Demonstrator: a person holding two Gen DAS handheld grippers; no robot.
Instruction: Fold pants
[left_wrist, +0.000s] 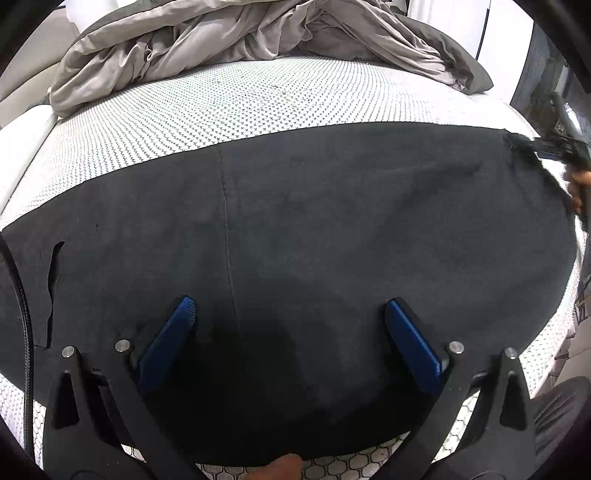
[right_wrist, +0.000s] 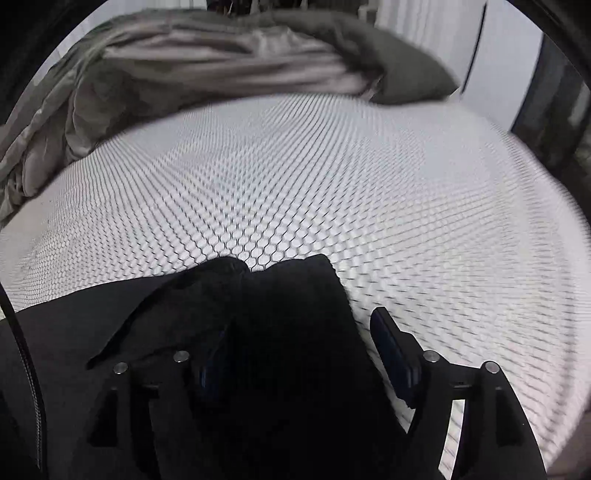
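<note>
**Risk check: loose end of pants under wide-open tongs**

We see the dark charcoal fabric pants (left_wrist: 314, 229) spread flat across the white hexagon-patterned mattress cover (left_wrist: 229, 99), filling the left wrist view from 9 o'clock to 3 o'clock. A vertical seam runs down near the middle. The crumpled grey duvet (left_wrist: 229, 33) sits at 12 o'clock, well apart from the pants.

The left gripper (left_wrist: 290, 314) hangs over the cloth with its blue pads spread wide, nothing pinched between them: released. The right gripper (right_wrist: 295, 332) is at the pants' end at 3 o'clock of the left view. In its own view the jaws also stand apart, with a bunched flap of the pants' end (right_wrist: 288, 295) lying between them at 6 o'clock; we see no pad pressing on it, so we call it released too. The left-hand pad there is dark against the cloth and hard to read.

What could go wrong, as we judge it:
- The right tongs could close on only the top layer of the bunched end, so the fold drags one layer and leaves the other behind.
- The raised flap at 11 o'clock of the right gripper could get trapped in the fold as a wrinkle.
- With the left tongs not holding, a pull from the right may slide the whole pants across the smooth cover instead of folding.
- The right view is motion-blurred, so a grab now may miss the edge.
</note>
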